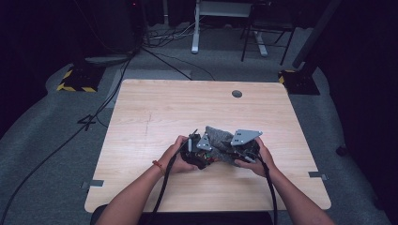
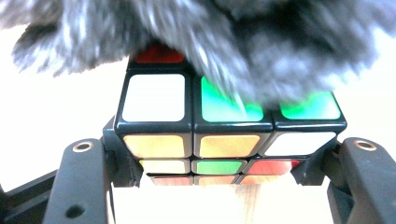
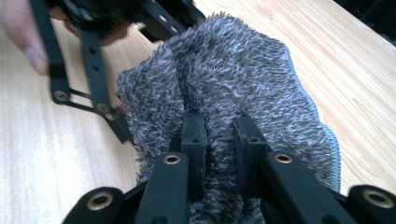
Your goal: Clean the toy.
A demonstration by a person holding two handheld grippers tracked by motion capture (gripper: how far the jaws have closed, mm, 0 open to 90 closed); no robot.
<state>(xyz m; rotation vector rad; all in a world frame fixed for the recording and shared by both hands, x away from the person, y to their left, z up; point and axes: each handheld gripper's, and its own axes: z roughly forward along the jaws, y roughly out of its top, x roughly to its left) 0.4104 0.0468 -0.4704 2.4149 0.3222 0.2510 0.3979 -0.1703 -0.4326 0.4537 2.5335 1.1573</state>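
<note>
l gripper (image 2: 219,168) clamps puzzle cube (image 2: 224,140) sitting level; r gripper (image 3: 219,140) pinches grey fluffy cloth (image 3: 233,79) draped over cube's top.

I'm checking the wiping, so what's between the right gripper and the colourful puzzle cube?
The fluffy grey cloth: the right gripper pinches it in its own view, and the left gripper view shows it draped over the cube.

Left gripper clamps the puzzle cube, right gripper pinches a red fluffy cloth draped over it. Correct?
Not quite: the cloth is grey, not red, as the right gripper view shows. The rest holds: the left gripper clamps the puzzle cube, and the right gripper pinches the fluffy cloth draped over it.
</note>
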